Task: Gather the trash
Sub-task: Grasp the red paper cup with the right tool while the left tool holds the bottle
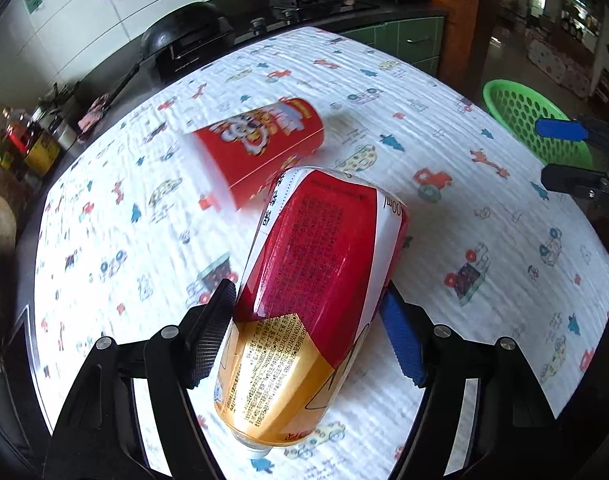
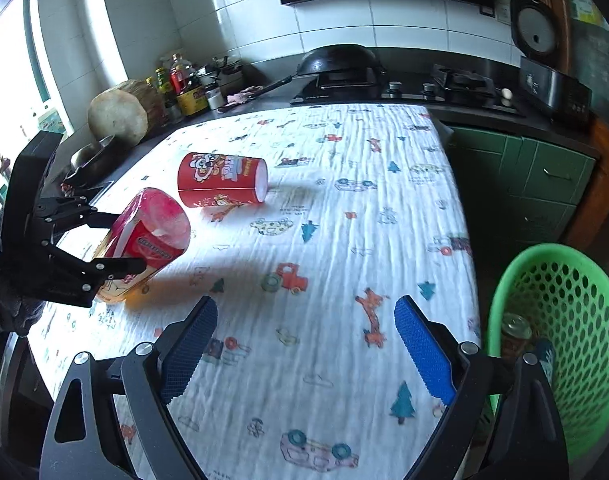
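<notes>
between my left tongs (image 1: 308, 328) sits the bottle (image 1: 316, 264), pinched across its glossy red and gold label, lifted over the table (image 1: 504, 208). that slick, rounded plastic could slide out if i tip it toward the green basket (image 2: 560, 320). my right tongs (image 2: 304, 344) are spread, empty. red cup (image 2: 222, 179) lies on its side.

Daylight floods in from the blown-out window (image 2: 8, 64), glaring on the white tablecloth (image 2: 344, 208) and casting a soft shadow beneath the bottle (image 2: 152, 236), while the red cup (image 1: 260, 148) smears with motion blur and fisheye edges bend darkly.
</notes>
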`<action>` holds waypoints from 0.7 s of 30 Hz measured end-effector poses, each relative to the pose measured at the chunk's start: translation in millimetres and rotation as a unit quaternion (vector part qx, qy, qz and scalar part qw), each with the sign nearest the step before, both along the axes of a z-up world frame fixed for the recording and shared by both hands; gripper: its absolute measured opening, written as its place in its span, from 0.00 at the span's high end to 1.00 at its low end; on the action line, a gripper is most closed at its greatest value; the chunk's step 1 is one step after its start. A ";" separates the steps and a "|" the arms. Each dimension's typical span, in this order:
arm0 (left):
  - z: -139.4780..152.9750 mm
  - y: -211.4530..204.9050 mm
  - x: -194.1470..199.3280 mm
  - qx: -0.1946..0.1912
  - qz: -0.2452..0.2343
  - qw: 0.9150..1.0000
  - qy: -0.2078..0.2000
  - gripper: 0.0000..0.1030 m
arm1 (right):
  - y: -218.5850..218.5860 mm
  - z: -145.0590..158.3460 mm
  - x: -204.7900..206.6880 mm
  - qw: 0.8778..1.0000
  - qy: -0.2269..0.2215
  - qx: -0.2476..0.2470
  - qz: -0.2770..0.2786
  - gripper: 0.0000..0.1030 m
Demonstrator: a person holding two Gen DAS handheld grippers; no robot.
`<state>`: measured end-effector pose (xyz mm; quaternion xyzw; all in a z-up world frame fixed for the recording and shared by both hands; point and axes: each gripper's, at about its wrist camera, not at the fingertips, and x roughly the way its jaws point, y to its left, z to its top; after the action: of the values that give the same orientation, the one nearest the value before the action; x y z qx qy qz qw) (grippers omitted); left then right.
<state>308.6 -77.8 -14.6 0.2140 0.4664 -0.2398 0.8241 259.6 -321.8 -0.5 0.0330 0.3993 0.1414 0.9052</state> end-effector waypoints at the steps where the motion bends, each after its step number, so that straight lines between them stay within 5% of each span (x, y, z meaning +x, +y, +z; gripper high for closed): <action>1: -0.6 7.0 -1.2 0.005 0.007 1.000 0.002 0.31 | 7.2 0.9 7.2 1.000 -0.001 -0.007 0.012 0.16; 11: -12.8 62.3 9.3 0.014 0.075 0.997 0.030 0.31 | 83.0 7.0 86.3 0.987 -0.014 -0.087 0.137 0.18; 21: -23.2 62.3 20.7 0.000 0.083 0.996 0.040 0.31 | 133.7 -7.4 161.6 0.952 -0.002 -0.159 0.263 0.18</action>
<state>329.3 -15.5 -37.7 0.1650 0.5155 -0.1788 0.8216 421.2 -188.0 -7.9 -0.2181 0.4095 0.3088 0.8303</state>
